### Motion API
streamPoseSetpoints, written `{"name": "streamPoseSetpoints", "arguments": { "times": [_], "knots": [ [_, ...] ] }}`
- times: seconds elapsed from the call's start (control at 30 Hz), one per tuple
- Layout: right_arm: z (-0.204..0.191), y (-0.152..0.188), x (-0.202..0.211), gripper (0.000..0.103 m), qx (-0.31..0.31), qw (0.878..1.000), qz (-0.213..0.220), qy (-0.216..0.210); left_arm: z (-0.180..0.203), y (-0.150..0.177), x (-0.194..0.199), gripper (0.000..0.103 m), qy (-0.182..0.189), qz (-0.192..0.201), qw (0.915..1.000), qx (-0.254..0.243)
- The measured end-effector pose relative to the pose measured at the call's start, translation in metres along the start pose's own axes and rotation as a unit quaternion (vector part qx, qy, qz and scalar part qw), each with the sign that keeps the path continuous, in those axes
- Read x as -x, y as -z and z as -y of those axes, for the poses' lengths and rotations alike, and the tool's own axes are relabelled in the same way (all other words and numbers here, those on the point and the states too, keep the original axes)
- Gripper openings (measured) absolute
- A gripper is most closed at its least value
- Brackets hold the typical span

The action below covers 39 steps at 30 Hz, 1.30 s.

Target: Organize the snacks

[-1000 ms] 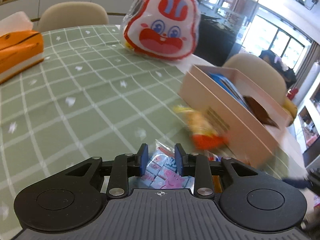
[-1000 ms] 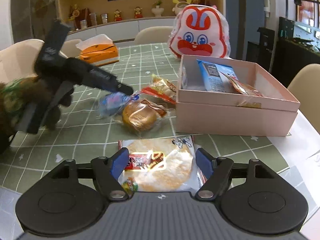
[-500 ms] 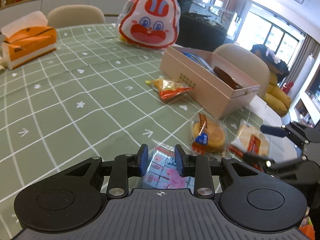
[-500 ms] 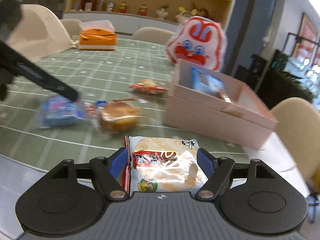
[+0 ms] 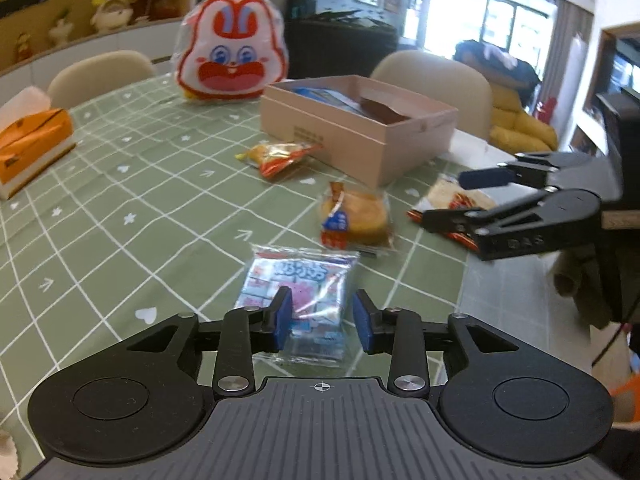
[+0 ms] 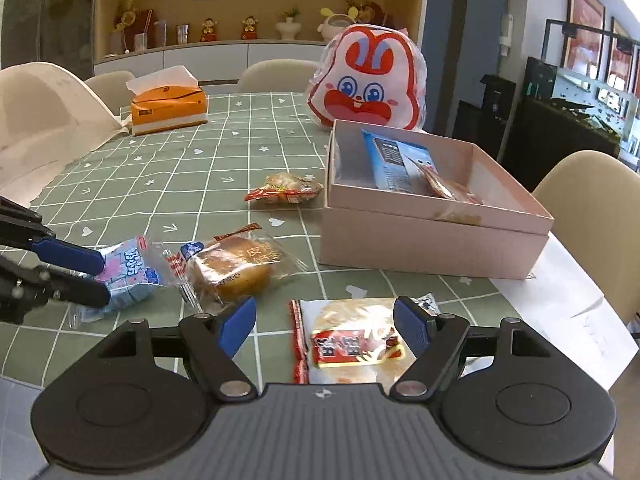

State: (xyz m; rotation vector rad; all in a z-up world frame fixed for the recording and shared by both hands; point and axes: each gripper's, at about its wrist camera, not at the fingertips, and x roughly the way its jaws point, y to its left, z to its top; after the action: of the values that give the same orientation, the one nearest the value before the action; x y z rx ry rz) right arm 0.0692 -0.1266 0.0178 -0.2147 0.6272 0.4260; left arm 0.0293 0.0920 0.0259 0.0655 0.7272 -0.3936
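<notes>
**Inspector:** Step in hand?

**Assessor:** Set-down, by my reading. The left gripper (image 5: 322,322) has its jaws opening around the blue-and-pink candy packet (image 5: 302,292). The packet lies on the green checked tablecloth (image 5: 120,200), and the pads look clear of it.

**Inspector:** The other hand?

**Assessor:** The right gripper (image 6: 326,326) stands wide over the rice cracker pack (image 6: 352,340) at the near edge, with no pad pressing it.

**Inspector:** Next move?

**Assessor:** Likely closing squarely on the cracker and carrying it to the pink box (image 6: 432,240), far right.

**Inspector:** Condition of goods?

**Assessor:** Packet is clear film, crinkled and soft. Round cake (image 6: 232,272) just beside it.
</notes>
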Motion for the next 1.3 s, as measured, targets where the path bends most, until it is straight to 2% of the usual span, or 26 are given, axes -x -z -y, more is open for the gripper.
{"name": "streamPoseSetpoints", "arguments": {
  "times": [0.13, 0.2, 0.3, 0.47, 0.5, 0.6, 0.67, 0.73, 0.87, 0.9, 1.0, 1.1, 1.17, 1.23, 1.3],
  "knots": [
    [-0.005, 0.005, -0.009, 0.079, -0.001, 1.000, -0.005, 0.005, 0.009, 0.002, 0.000, 0.043, 0.010, -0.004, 0.9997, -0.022],
    [-0.007, 0.005, -0.008, 0.080, 0.004, 1.000, -0.004, 0.006, 0.014, 0.003, 0.000, 0.056, 0.024, -0.007, 0.9992, -0.032],
    [-0.004, 0.005, -0.008, 0.080, -0.001, 1.000, -0.003, 0.001, 0.018, 0.004, -0.002, 0.066, 0.034, -0.008, 0.9985, -0.042],
    [-0.001, 0.006, -0.007, 0.080, -0.009, 1.000, -0.001, -0.007, 0.020, 0.002, -0.004, 0.068, 0.034, -0.013, 0.9982, -0.049],
    [-0.001, 0.006, -0.007, 0.080, -0.010, 1.000, 0.000, -0.008, 0.019, 0.001, -0.003, 0.065, 0.028, -0.013, 0.9985, -0.045],
    [0.001, 0.006, -0.005, 0.080, -0.010, 1.000, 0.002, -0.004, 0.017, 0.000, -0.004, 0.064, -0.011, -0.018, 0.9982, -0.055],
    [0.005, 0.007, -0.003, 0.080, -0.014, 1.000, 0.004, 0.000, 0.018, 0.000, -0.006, 0.066, -0.013, -0.022, 0.9976, -0.064],
    [0.011, 0.009, -0.001, 0.080, -0.021, 1.000, 0.005, 0.003, 0.021, 0.000, -0.007, 0.071, -0.009, -0.028, 0.9972, -0.069],
    [0.024, 0.011, 0.001, 0.080, -0.043, 0.999, 0.004, 0.007, 0.023, -0.003, -0.013, 0.095, 0.020, -0.038, 0.9972, -0.061],
    [0.027, 0.012, 0.001, 0.080, -0.048, 0.999, 0.004, 0.005, 0.023, -0.004, -0.015, 0.097, 0.027, -0.039, 0.9972, -0.058],
    [0.029, 0.013, 0.002, 0.081, -0.051, 0.999, 0.007, 0.002, 0.020, -0.005, -0.015, 0.092, 0.015, -0.032, 0.9981, -0.050],
    [0.029, 0.014, 0.002, 0.081, -0.050, 0.999, 0.008, -0.002, 0.012, -0.007, -0.013, 0.087, -0.029, -0.020, 0.9984, -0.045],
    [0.030, 0.014, 0.002, 0.081, -0.052, 0.999, 0.009, -0.004, 0.004, -0.007, -0.017, 0.087, -0.049, -0.028, 0.9977, -0.037],
    [0.031, 0.014, 0.002, 0.081, -0.056, 0.998, 0.011, -0.008, -0.004, -0.005, -0.023, 0.087, -0.057, -0.041, 0.9972, -0.027],
    [0.032, 0.015, 0.003, 0.081, -0.060, 0.998, 0.012, -0.011, -0.012, -0.003, -0.027, 0.089, -0.046, -0.039, 0.9982, -0.008]
  ]
}}
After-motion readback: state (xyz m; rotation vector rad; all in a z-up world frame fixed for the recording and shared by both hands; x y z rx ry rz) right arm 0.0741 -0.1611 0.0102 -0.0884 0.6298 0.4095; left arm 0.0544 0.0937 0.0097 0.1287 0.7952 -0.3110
